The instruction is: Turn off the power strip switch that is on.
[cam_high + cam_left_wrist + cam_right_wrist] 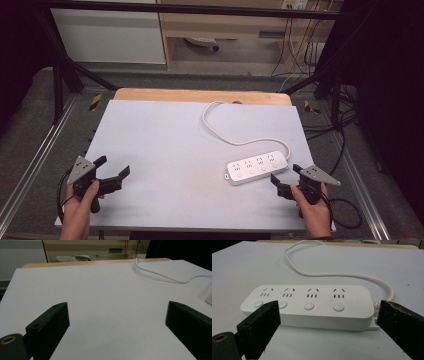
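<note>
While both hand-held grippers gape, right hand-held gripper (286,176) faces power strip (257,167), seemingly apart.

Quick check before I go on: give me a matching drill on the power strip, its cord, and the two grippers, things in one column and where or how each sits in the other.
Things:
1. power strip
2. cord
3. left gripper
4. right gripper

Places or states:
A. open, over bare table surface at the near left
B. lies flat on the right half of the table, sockets up
C. open, jaws pointed at the strip from the near right
D. curves from the strip's right end to the table's far edge

Pairs: 1-B, 2-D, 3-A, 4-C
</note>
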Demonstrator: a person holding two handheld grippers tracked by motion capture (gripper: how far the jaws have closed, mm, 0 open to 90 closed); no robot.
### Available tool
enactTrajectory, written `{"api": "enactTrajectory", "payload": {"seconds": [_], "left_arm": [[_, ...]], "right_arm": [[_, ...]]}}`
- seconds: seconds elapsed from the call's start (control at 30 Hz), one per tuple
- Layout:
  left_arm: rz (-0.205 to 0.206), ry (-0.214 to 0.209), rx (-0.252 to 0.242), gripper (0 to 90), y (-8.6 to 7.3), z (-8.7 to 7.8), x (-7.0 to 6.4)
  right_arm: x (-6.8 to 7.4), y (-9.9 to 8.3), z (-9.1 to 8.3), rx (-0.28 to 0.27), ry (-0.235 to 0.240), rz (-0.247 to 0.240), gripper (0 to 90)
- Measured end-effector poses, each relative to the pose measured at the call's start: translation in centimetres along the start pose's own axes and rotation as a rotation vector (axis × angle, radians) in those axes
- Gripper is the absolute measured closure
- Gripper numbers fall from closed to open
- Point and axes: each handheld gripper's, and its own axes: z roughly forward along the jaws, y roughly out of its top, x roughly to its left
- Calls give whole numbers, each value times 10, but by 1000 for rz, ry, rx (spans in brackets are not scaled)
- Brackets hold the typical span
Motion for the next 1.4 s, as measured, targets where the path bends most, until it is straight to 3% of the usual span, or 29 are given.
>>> {"api": "enactTrajectory", "payload": {"seconds": [0.13,0.23,0.4,0.73,0.77,0.93,0.97,1.07,1.1,1.4], "left_arm": [[-1,2,-15,46,2,-2,-2],[-7,-7,3,46,1,0,-4],[-14,-8,8,47,0,0,-6],[-25,-13,13,46,0,1,-6],[-25,-16,10,46,0,0,-6],[-23,-13,13,46,0,0,-6],[-20,-8,19,46,0,0,-6],[-26,-14,22,46,-1,1,-6],[-23,-11,25,46,0,1,-6],[-26,-10,31,47,-1,1,-6]], "right_arm": [[-1,2,-1,0,-10,12,45],[-1,3,-2,-2,-12,13,40],[2,16,-5,-60,-51,-2,41],[5,39,-1,-94,-32,7,106],[6,42,1,-95,-32,-5,162],[9,47,1,-106,-19,-15,250],[10,49,2,-110,-16,-21,310],[10,51,3,-111,-14,-21,351],[10,52,5,-96,-14,-21,431],[11,52,18,-59,7,-12,644]]}}
